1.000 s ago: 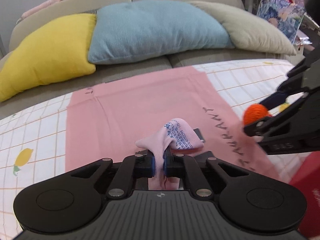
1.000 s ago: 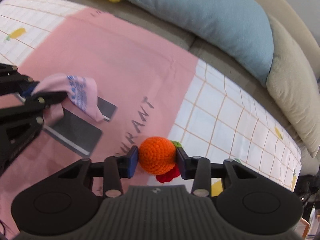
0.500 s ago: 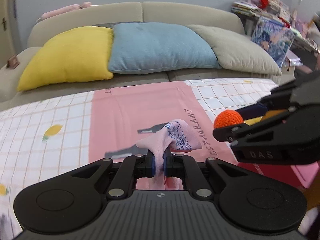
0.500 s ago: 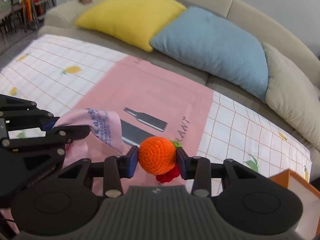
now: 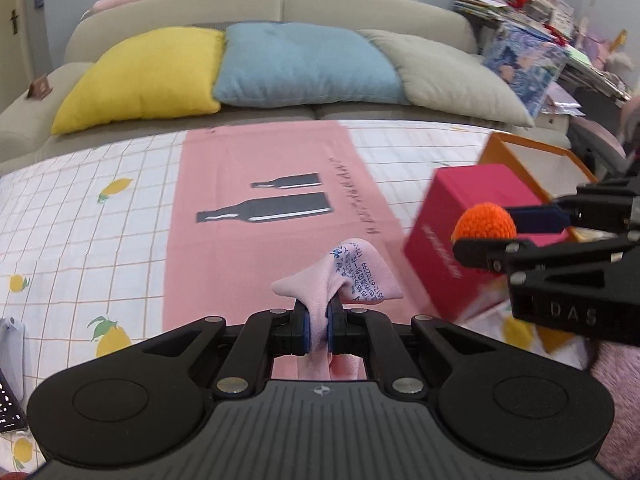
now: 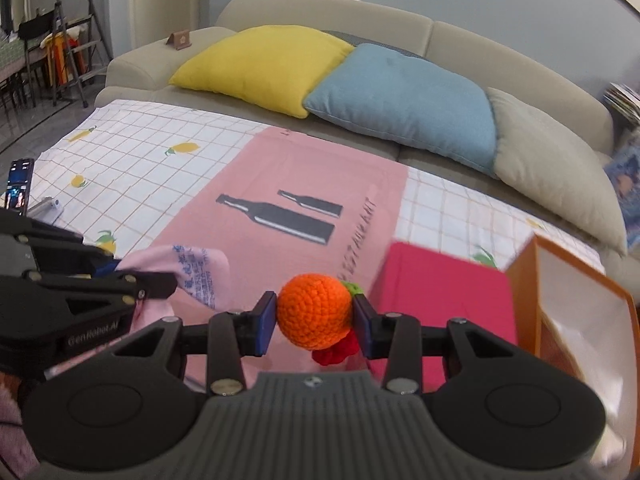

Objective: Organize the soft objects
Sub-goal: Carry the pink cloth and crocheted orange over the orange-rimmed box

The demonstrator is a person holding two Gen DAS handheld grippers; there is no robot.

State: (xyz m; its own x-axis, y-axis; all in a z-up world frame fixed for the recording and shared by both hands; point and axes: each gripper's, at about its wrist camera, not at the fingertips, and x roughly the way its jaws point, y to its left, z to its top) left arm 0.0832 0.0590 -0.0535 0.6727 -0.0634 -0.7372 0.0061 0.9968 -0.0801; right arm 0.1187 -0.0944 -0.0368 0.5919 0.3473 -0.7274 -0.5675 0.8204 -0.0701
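Pink printed cloth (image 5: pixel 352 276) was pinched between the pressed-together jaws of the left gripper (image 5: pixel 318 322), above the pink mat printed with dark bottles (image 5: pixel 256 184). Compared with a second before, more of the scene was shown in both views: the whole beige sofa (image 6: pixel 328 20) with its yellow (image 6: pixel 264 64), blue (image 6: pixel 404 100) and grey (image 6: pixel 552 164) cushions was brought into frame, both bottle prints were uncovered, and a magenta box (image 5: pixel 472 216) and an orange-walled box (image 6: pixel 568 280) were seen where neither had appeared. The orange crocheted ball (image 6: pixel 314 310) was clamped sideways by the right gripper (image 6: pixel 314 322), jaws partly spread around it, held over the mat's near edge beside the magenta box. The cloth's bunched end was stuck up and rightward, its long axis running back through the jaws. Its lower part was hidden behind the gripper body. A green and a red crocheted piece behind the ball were mostly covered. The printed lettering was too blurred to read.
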